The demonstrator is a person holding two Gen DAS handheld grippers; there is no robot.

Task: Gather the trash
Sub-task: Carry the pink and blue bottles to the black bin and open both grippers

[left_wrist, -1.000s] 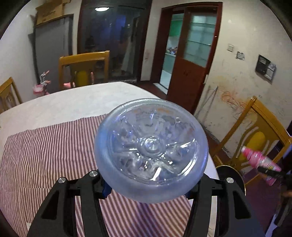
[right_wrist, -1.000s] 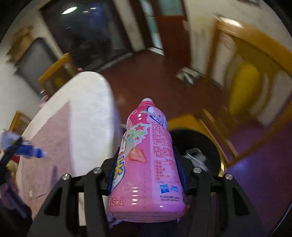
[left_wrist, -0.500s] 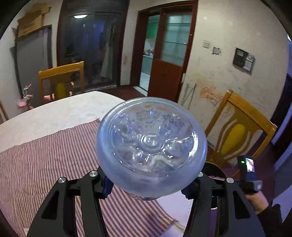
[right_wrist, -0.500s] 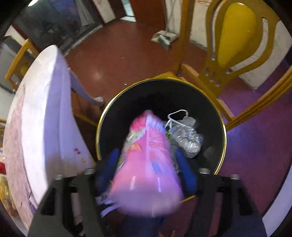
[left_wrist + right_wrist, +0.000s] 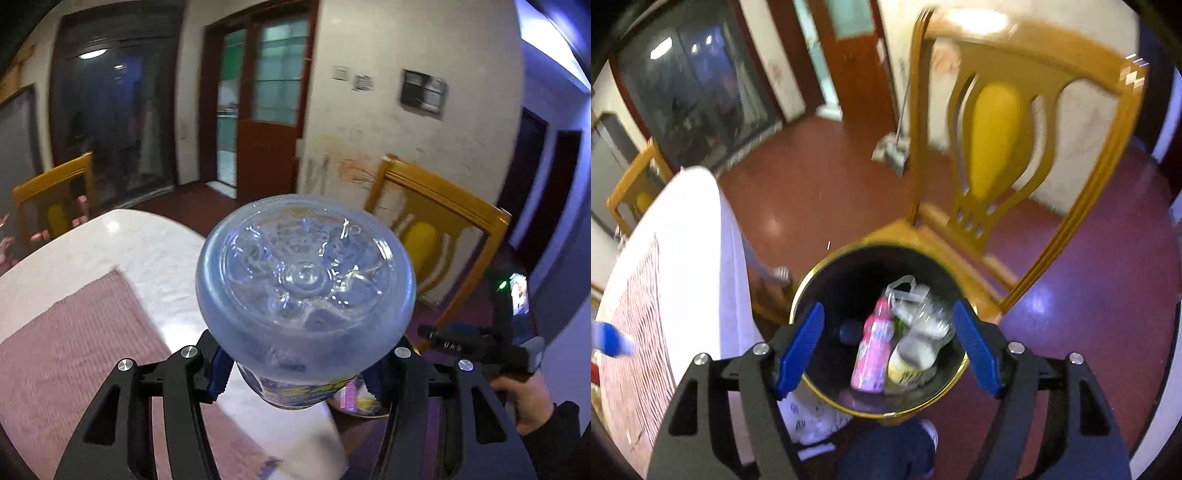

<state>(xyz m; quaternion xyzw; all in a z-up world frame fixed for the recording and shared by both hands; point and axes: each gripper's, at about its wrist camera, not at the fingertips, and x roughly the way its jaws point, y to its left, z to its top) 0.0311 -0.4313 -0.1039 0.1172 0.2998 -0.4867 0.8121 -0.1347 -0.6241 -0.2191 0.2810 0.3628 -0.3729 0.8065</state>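
My left gripper [image 5: 299, 369] is shut on a clear bluish plastic bottle [image 5: 303, 280] whose base faces the camera, held over the table's edge. My right gripper [image 5: 888, 347] hangs above a black bin with a gold rim [image 5: 799, 299]. Its jaws are opening and nothing is between the blue pads [image 5: 799, 343]. A pink drink bottle [image 5: 873, 350] lies inside the bin beside a crushed clear bottle [image 5: 923, 325] and a yellow-labelled one [image 5: 905, 365]. In the left wrist view a hand [image 5: 528, 402] grips the right gripper's handle at the right.
A yellow wooden chair [image 5: 997, 147] stands right behind the bin. The white table [image 5: 147, 251] with a red striped cloth [image 5: 639, 314] is on the left. A white bag [image 5: 812, 421] lies by the bin, and a person's leg [image 5: 886, 450] is below it.
The right gripper swung over the bin, opened and let go of the pink bottle, which now lies in the bin. The left gripper carried the clear bottle rightward towards the table's edge.
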